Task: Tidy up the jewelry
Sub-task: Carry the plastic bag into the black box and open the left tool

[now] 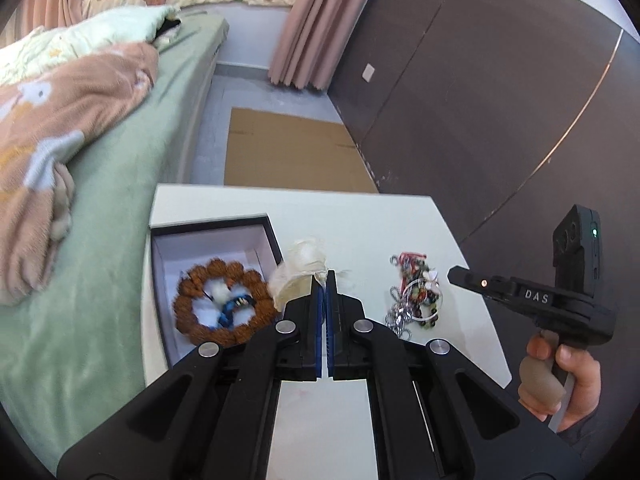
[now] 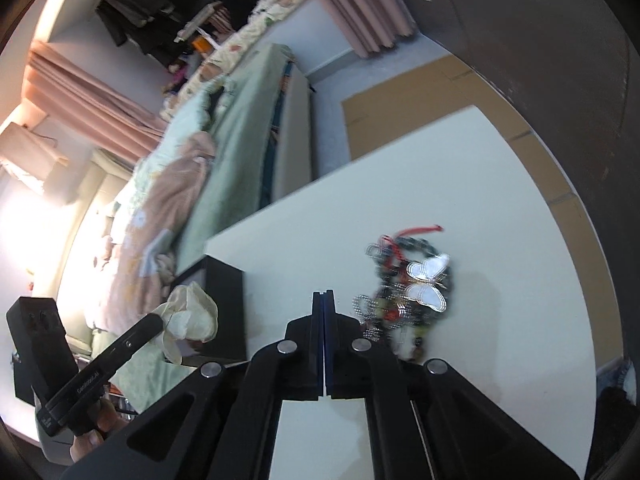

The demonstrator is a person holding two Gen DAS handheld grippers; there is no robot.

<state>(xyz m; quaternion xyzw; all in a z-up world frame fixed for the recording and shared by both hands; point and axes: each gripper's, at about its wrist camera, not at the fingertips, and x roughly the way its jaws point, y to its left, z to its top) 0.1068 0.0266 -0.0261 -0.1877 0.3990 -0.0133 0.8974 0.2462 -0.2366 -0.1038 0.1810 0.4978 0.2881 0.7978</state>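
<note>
Left wrist view: the left tool [image 1: 323, 276] is clenched on a cream pouch [image 1: 298, 276], partly hiding it beside the open box [image 1: 212, 232] on the worktop [image 1: 360, 220]. The right tool [image 2: 323, 296] is clenched empty left of the blurred jewelry tangle [image 2: 408, 292].

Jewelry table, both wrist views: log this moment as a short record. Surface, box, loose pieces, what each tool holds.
surface: white table
box: open box, at the table's left edge
in box: brown bead bracelet
loose pile: tangled jewelry with butterfly pieces, on the table
left tool: shut on pale gauze pouch
right tool: shut, nothing gripped
</note>
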